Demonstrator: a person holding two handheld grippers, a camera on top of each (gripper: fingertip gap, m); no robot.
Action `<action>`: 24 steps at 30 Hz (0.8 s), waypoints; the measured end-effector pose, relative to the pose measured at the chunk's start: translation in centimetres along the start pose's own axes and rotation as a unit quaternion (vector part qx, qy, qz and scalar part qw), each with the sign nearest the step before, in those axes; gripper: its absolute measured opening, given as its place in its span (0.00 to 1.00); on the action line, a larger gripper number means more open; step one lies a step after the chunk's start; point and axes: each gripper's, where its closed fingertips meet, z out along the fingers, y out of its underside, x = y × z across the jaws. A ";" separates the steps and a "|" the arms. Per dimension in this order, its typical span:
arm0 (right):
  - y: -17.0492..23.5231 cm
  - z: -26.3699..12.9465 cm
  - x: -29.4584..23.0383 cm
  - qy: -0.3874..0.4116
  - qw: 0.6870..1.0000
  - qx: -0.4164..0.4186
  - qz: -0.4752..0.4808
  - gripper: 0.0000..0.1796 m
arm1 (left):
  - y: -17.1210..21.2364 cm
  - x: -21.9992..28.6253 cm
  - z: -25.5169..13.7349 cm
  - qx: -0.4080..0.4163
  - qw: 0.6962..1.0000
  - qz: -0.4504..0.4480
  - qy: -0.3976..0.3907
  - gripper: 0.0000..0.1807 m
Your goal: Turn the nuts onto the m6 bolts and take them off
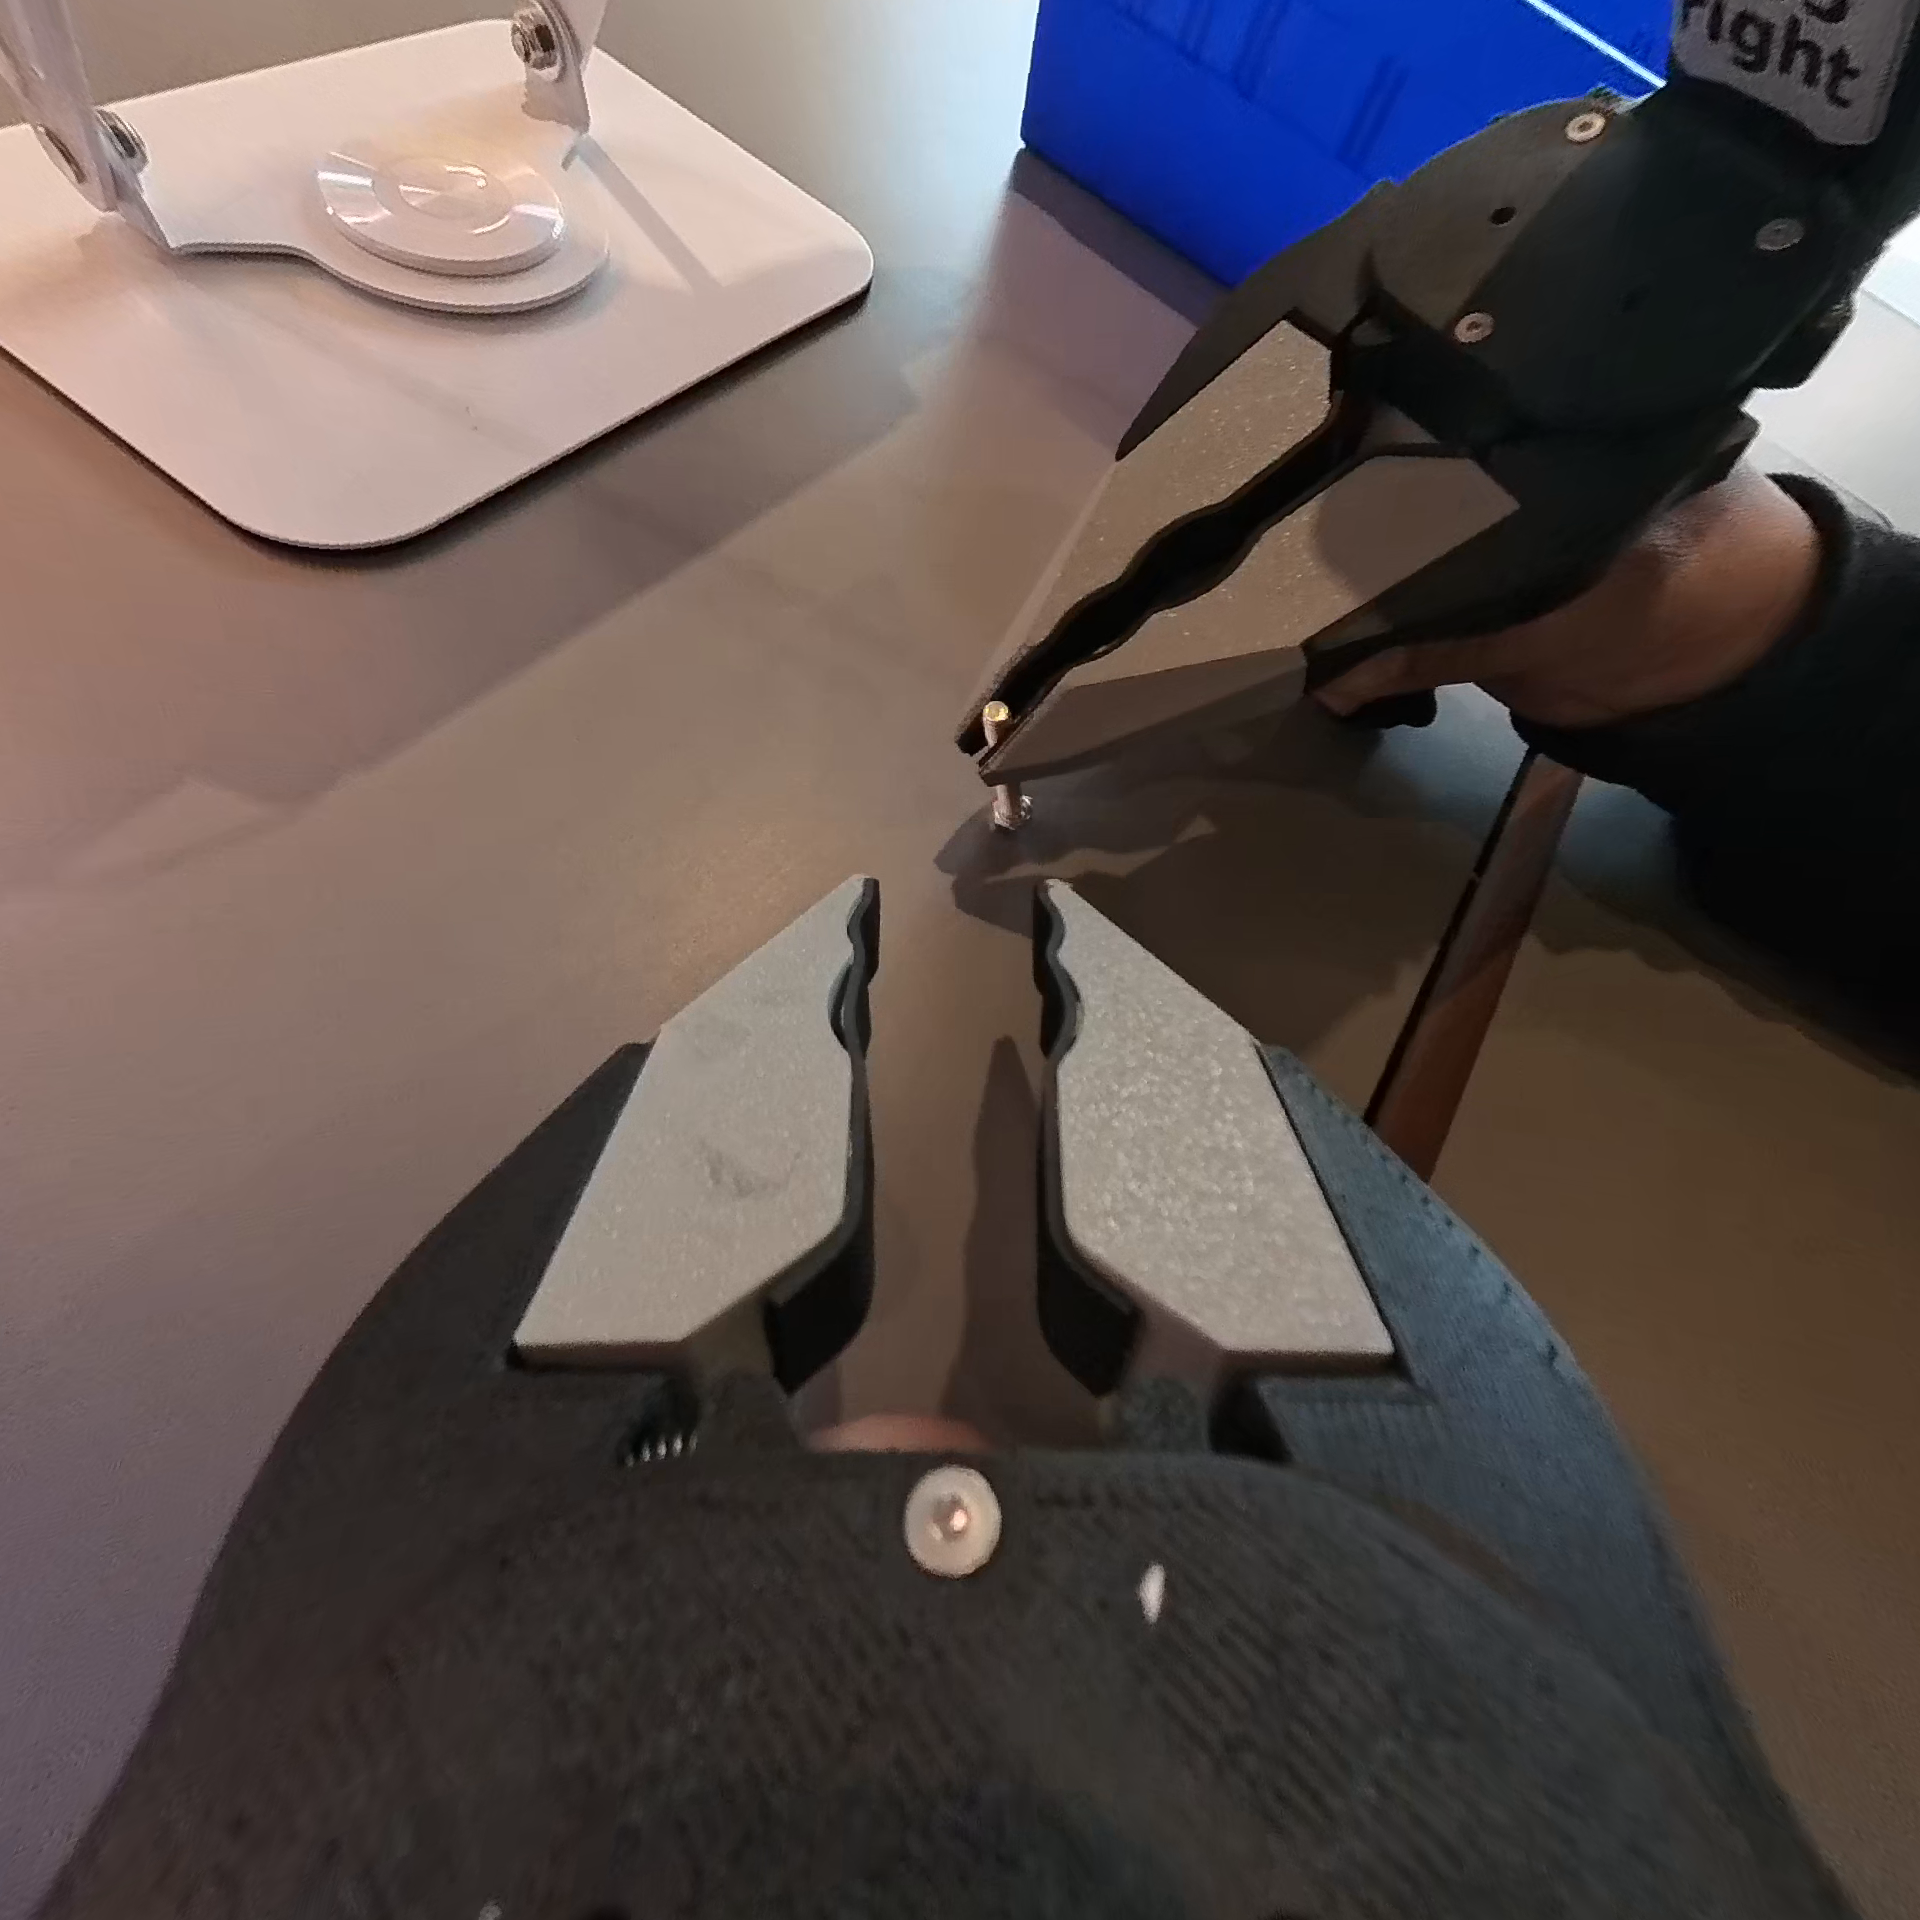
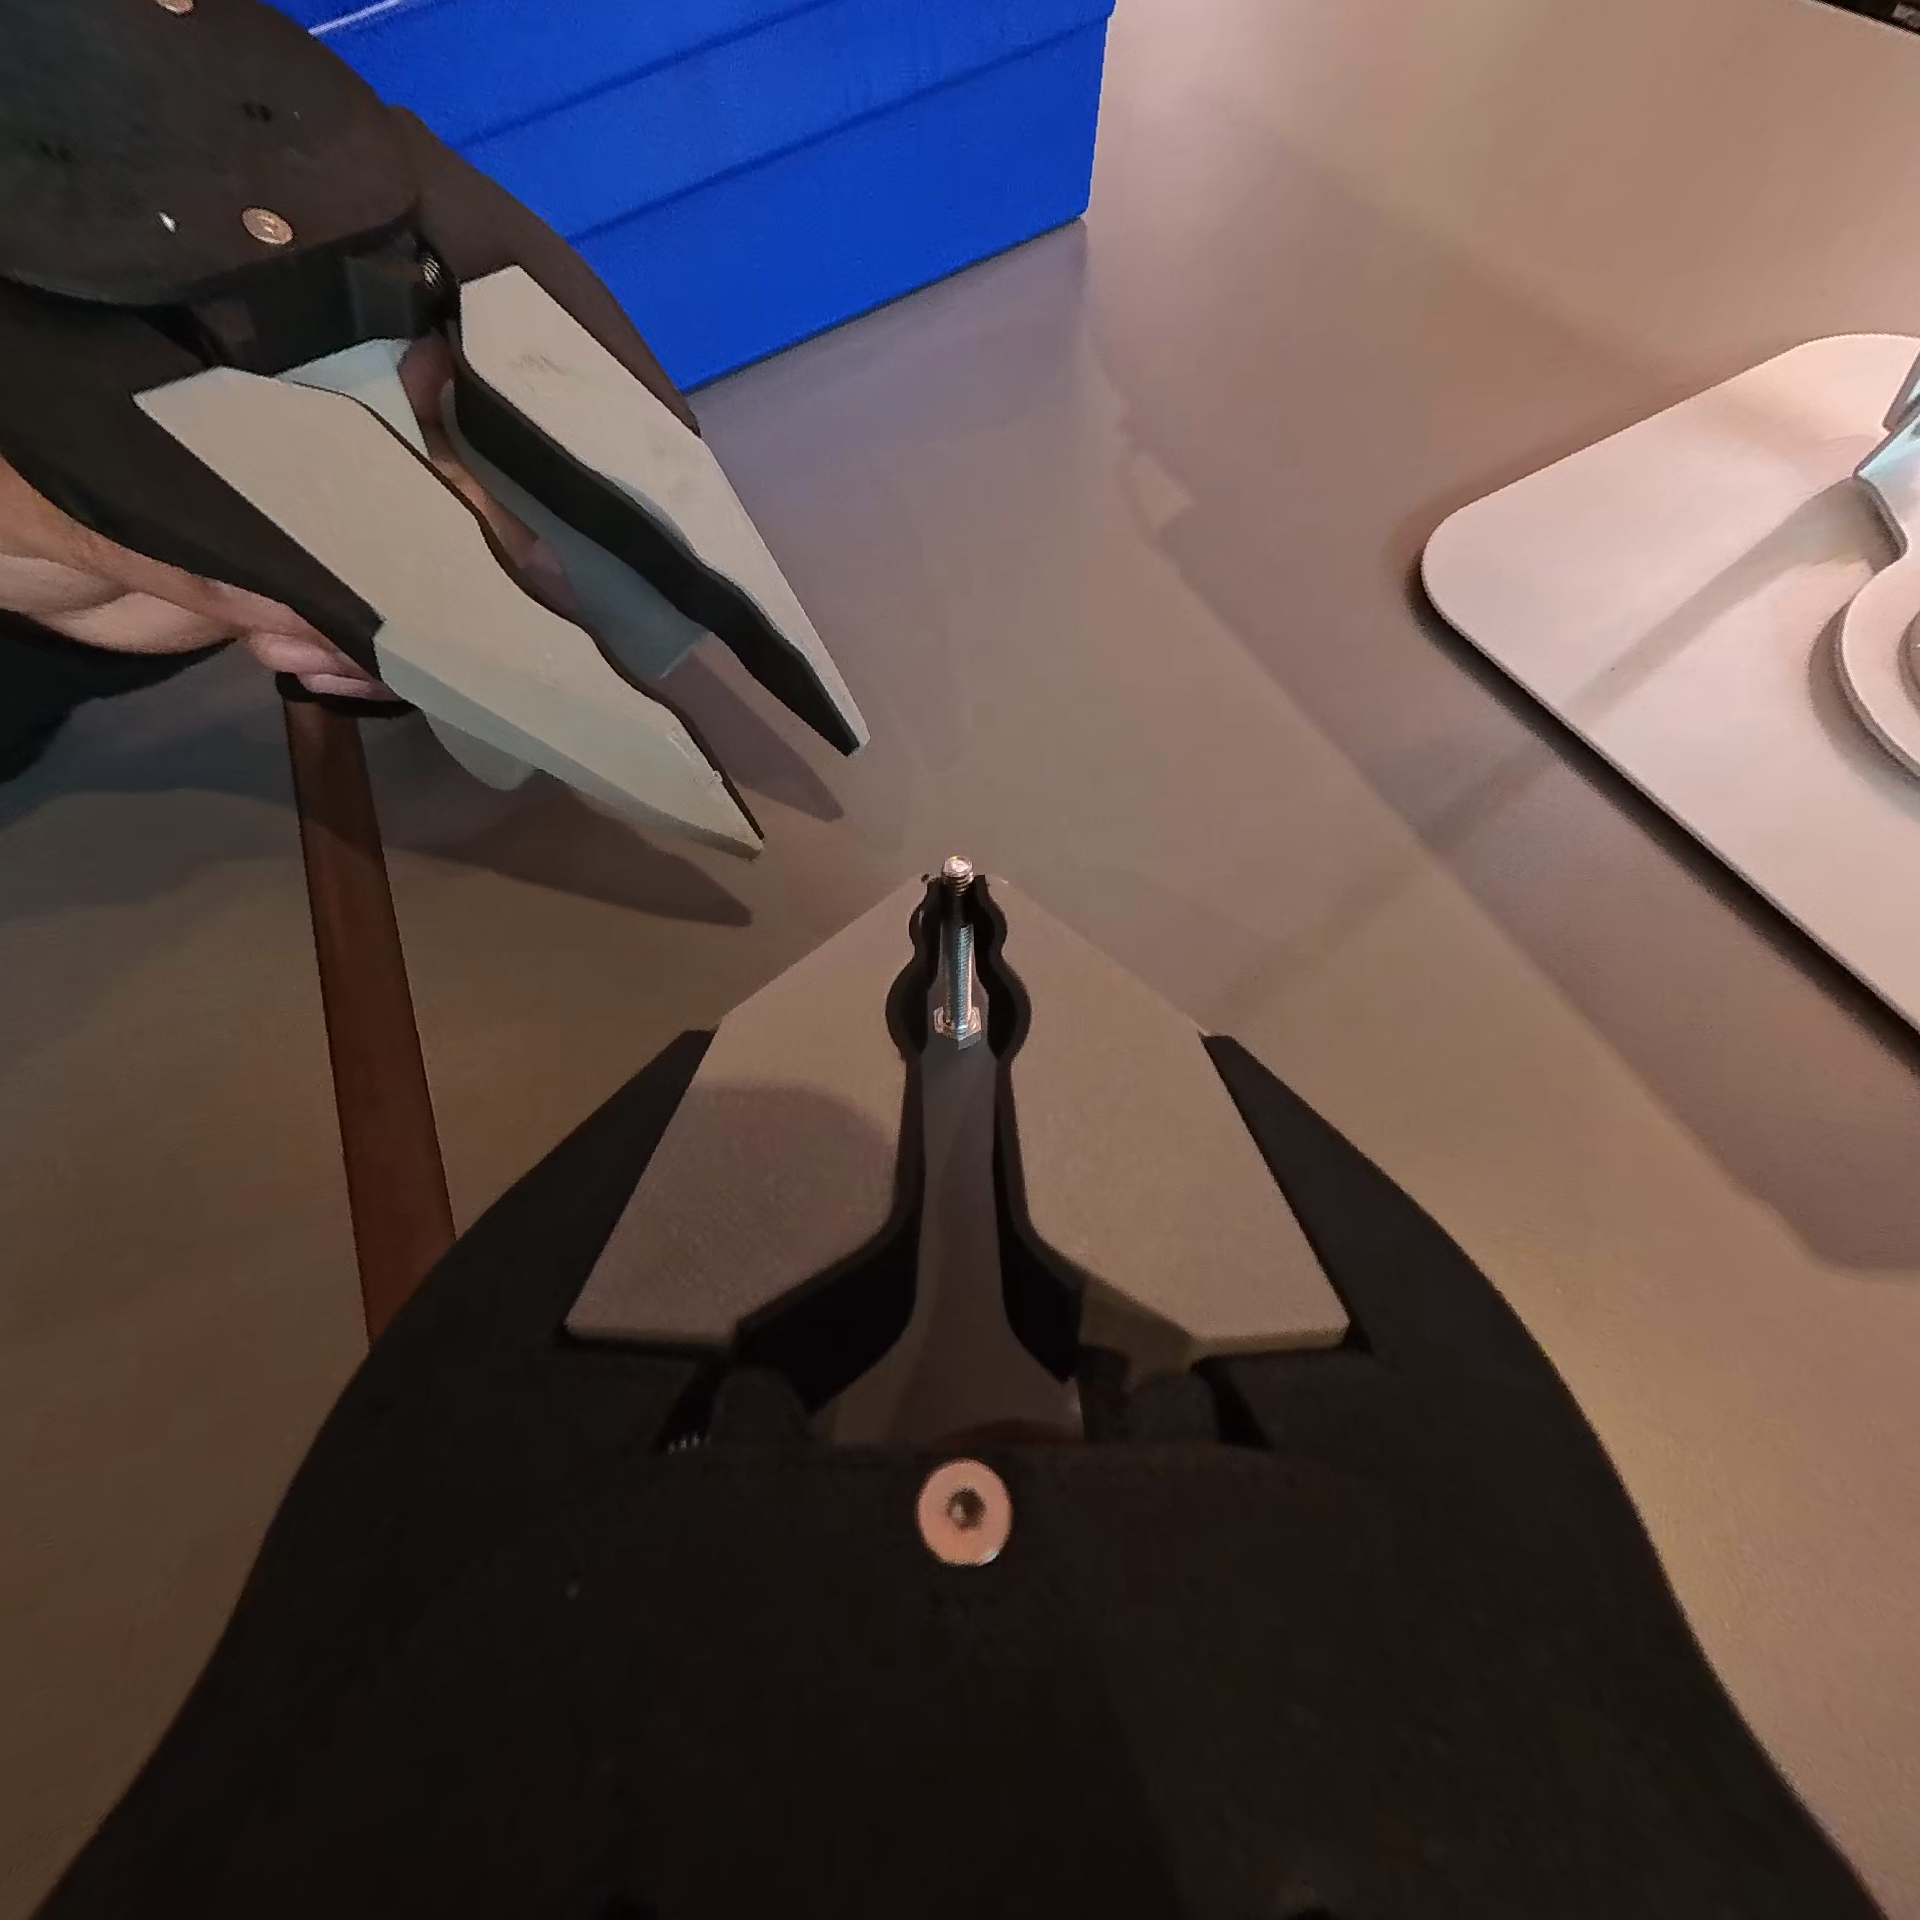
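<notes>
My right gripper (image 2: 956, 883) is shut on a silver m6 bolt (image 2: 956, 951), gripped near its upper end. The bolt stands about upright with its lower end at the grey table. A hex nut (image 2: 951, 1023) sits on the thread near that lower end. In the left wrist view the right gripper (image 1: 987, 743) holds the bolt (image 1: 1000, 795), with the nut (image 1: 1010, 819) just above the table. My left gripper (image 1: 956, 904) is open and empty, a short way in front of the bolt. It also shows in the right wrist view (image 2: 805, 790), to the bolt's left.
A white stand with a flat base plate (image 1: 416, 416) sits at the far left, and shows at the right in the right wrist view (image 2: 1621, 623). A blue box (image 1: 1247, 135) stands behind. A dark brown wooden bar (image 1: 1475, 966) runs by the table's edge. Left and right tips are no more than a few centimetres apart.
</notes>
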 end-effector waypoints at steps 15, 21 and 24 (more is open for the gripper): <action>0.0 -0.5 -0.1 -0.012 1.000 0.007 0.006 0.03 | 0.0 0.0 0.0 -0.001 1.000 0.000 0.001 0.15; 0.4 -0.3 -0.1 -0.007 1.000 -0.006 0.000 0.00 | 0.1 0.0 0.1 -0.002 1.000 0.001 0.000 0.15; 0.4 -0.1 0.1 0.004 1.000 -0.012 -0.001 0.04 | 0.0 -0.1 0.0 0.000 1.000 -0.001 -0.001 0.15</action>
